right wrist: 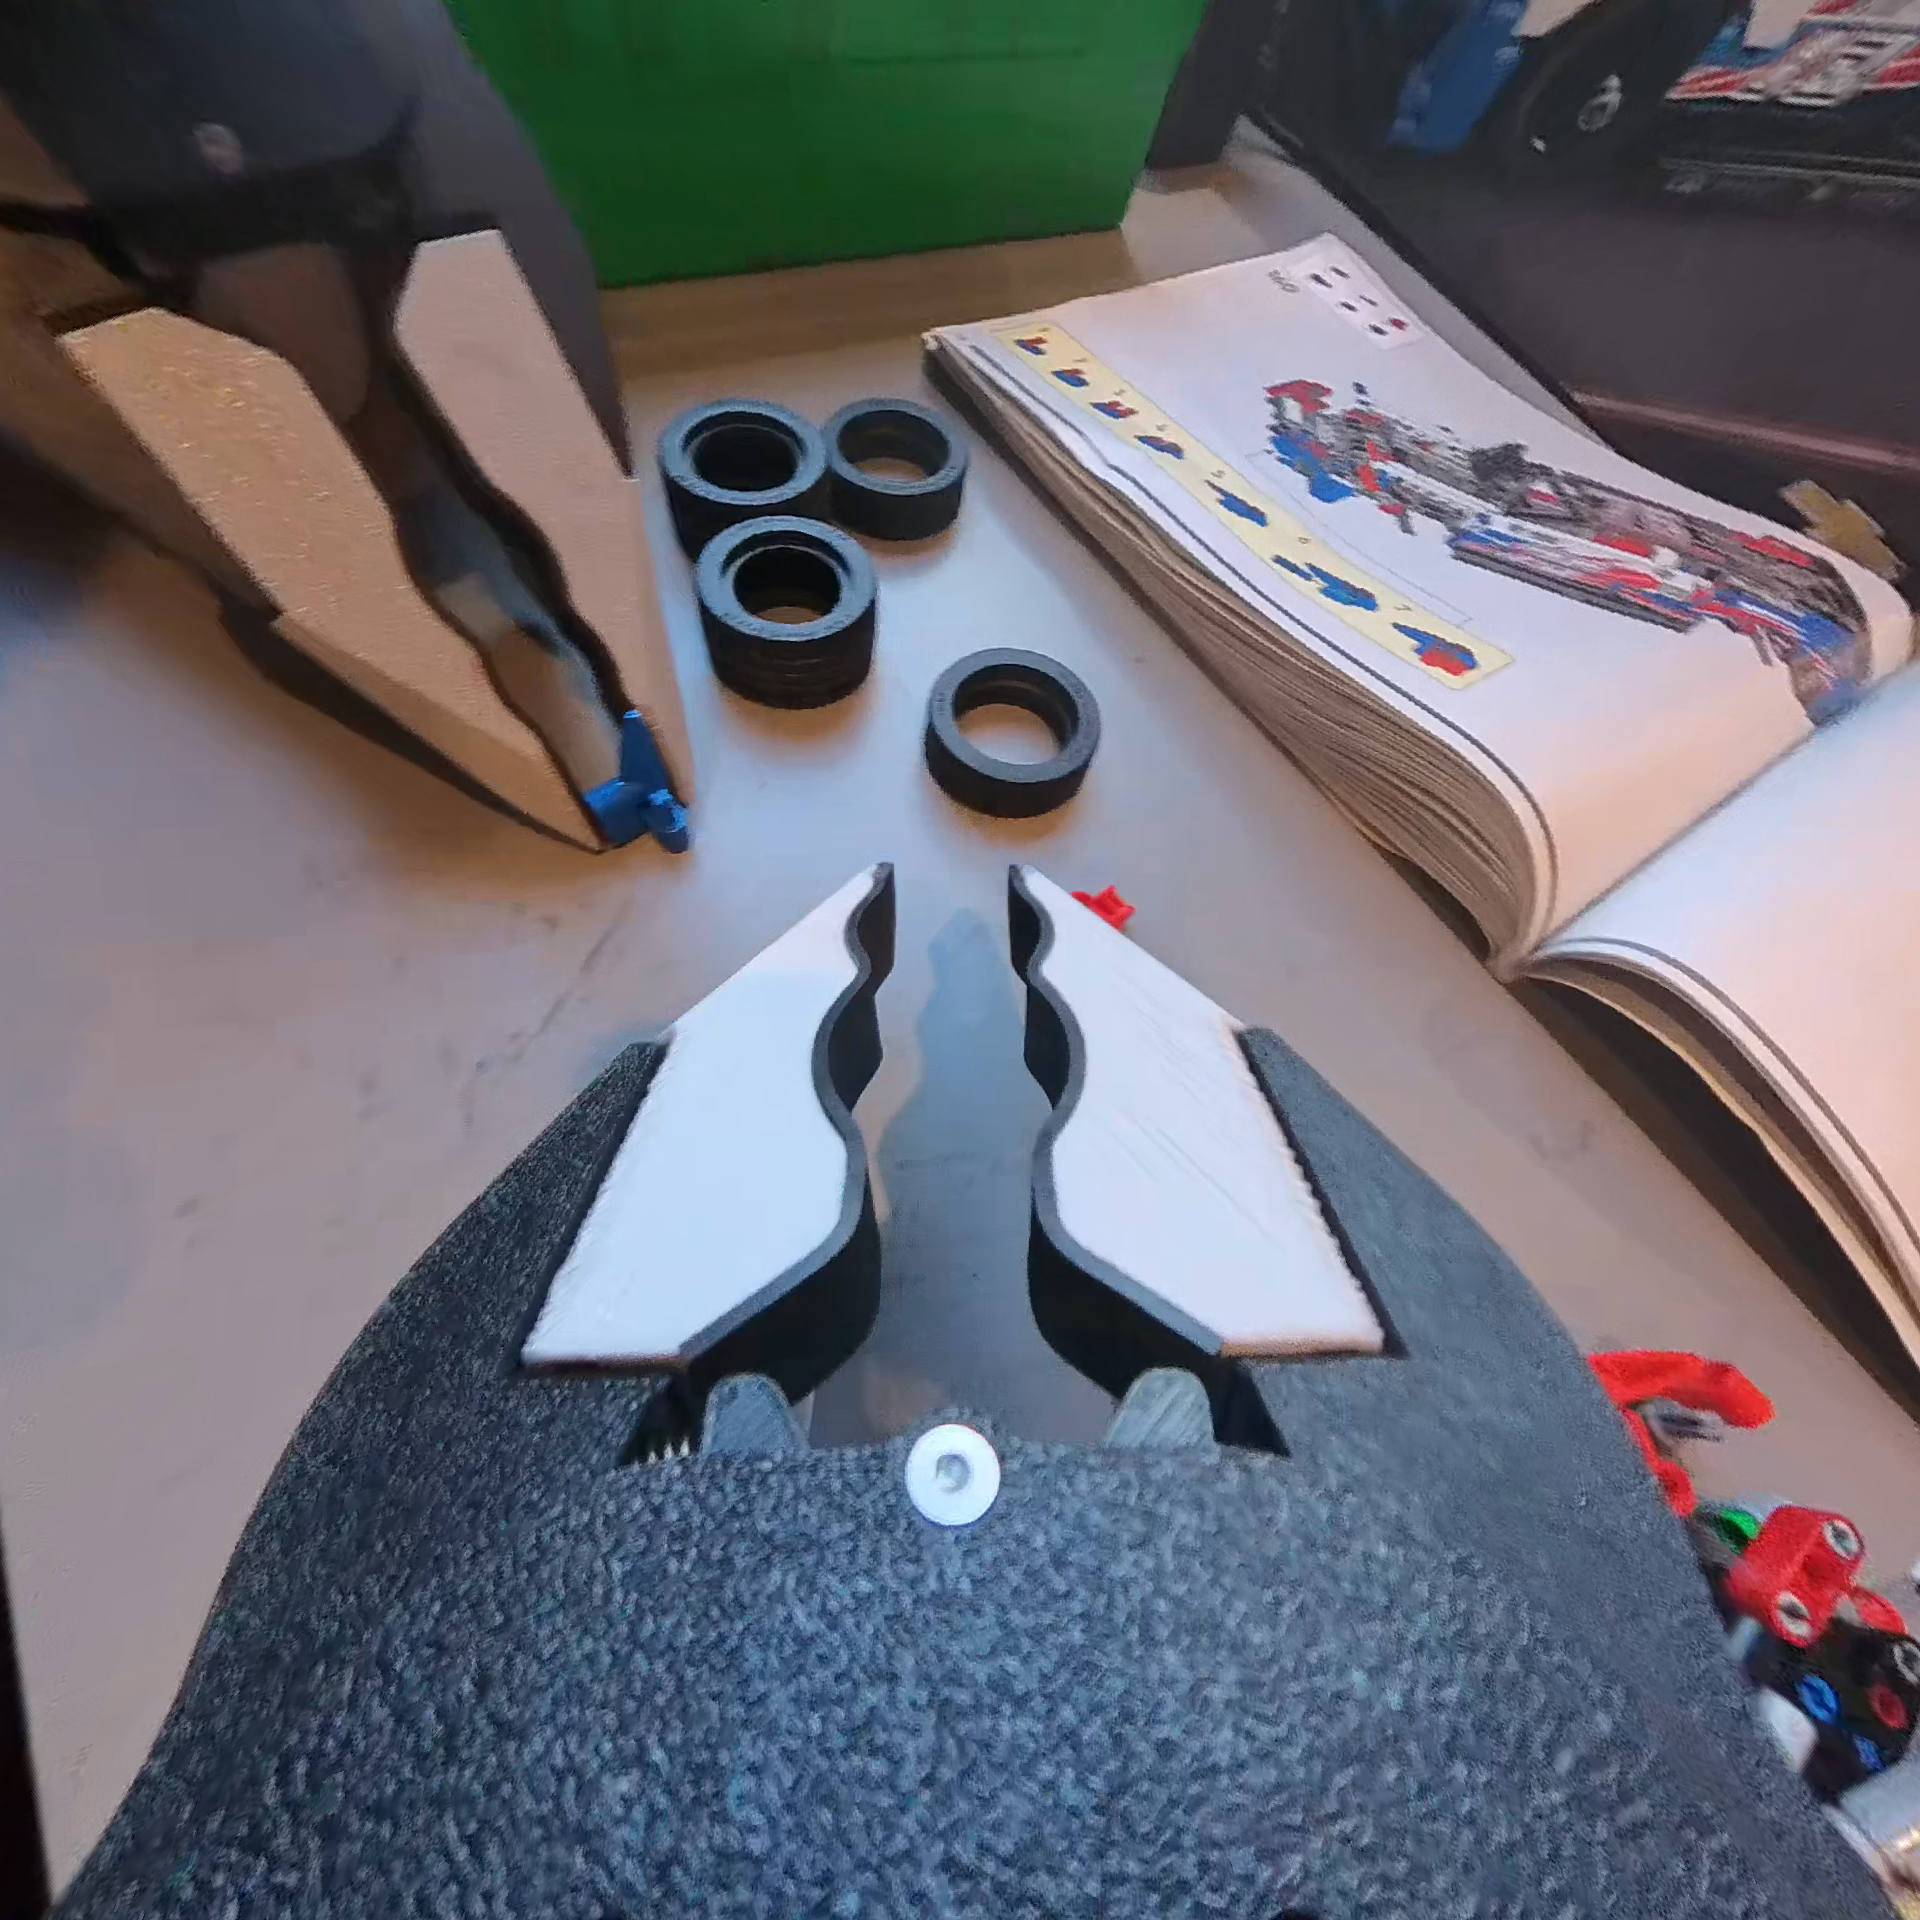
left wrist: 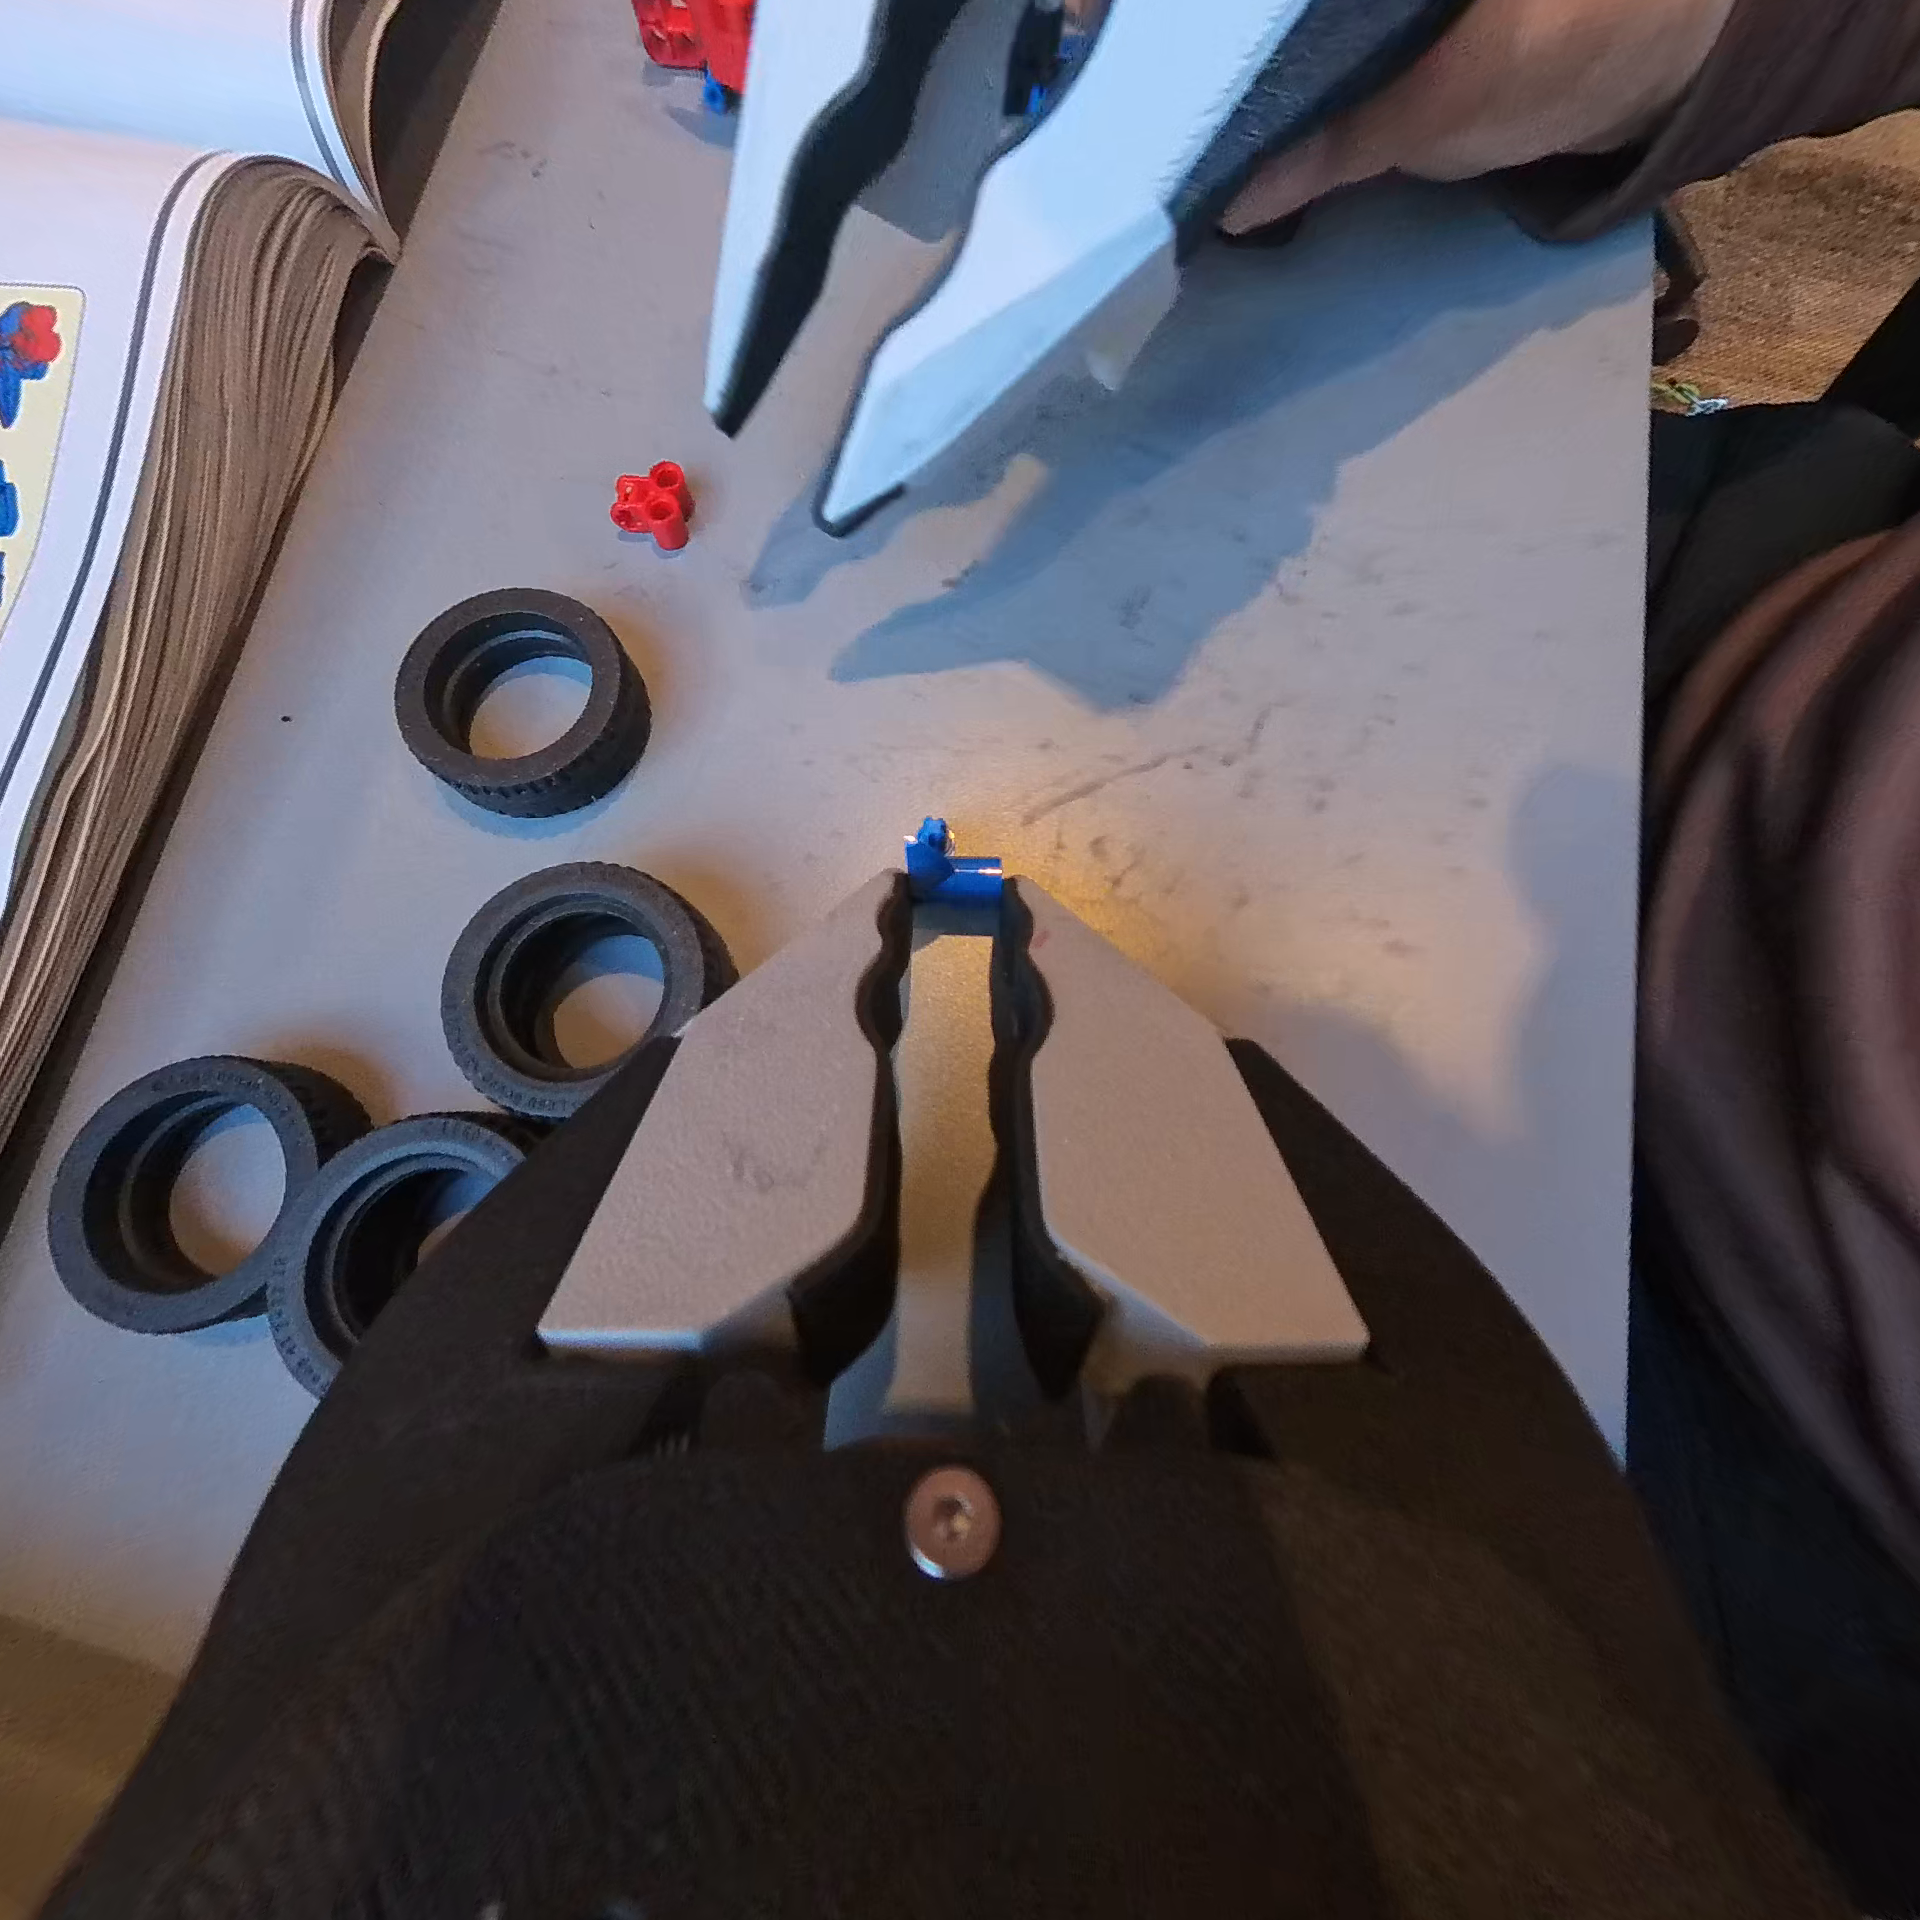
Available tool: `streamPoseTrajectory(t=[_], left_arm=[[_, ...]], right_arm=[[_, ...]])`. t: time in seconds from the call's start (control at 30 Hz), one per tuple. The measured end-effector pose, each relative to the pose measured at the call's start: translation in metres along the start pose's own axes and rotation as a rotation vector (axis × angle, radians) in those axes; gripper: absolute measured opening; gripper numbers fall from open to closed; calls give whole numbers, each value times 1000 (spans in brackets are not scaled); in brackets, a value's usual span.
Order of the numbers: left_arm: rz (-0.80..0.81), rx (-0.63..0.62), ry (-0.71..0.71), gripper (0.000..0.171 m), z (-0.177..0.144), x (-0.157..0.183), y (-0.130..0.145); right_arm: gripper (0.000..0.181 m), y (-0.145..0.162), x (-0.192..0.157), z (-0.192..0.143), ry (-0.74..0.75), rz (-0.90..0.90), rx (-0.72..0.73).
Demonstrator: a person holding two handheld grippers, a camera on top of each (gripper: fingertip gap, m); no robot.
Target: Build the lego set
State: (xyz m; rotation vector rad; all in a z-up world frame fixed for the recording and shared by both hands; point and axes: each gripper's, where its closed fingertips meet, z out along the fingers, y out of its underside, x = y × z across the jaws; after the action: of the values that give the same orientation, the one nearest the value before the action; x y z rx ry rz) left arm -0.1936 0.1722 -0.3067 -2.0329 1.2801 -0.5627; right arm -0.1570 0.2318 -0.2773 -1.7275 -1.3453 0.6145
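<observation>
On the pale grey tabletop, at far left, lies the thick open instruction booklet. Next come four black rubber tyres — two of them touching, the others apart — and a small red plastic connector beyond them. At centre, the left gripper pinches a small blue plastic connector piece between its fingertips, just above the table. Farther right the right gripper hangs with its jaws partly parted, holding nothing — a red and blue part-built model sits at its right.
</observation>
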Motion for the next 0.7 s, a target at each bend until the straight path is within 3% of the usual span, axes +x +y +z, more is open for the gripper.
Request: streamPoseTrajectory(t=[0.2,0.43,0.6,0.7], left_arm=[[9,0,-5,14,0,0,0],[17,1,-4,14,0,1,0],[19,1,2,15,0,2,0],[35,2,1,15,0,4,0]], right_arm=[[24,10,27,9,90,81,-80],[24,18,32,23,92,96,-171],[15,22,25,26,54,82,-203],[15,10,-3,18,-66,27,-125]])
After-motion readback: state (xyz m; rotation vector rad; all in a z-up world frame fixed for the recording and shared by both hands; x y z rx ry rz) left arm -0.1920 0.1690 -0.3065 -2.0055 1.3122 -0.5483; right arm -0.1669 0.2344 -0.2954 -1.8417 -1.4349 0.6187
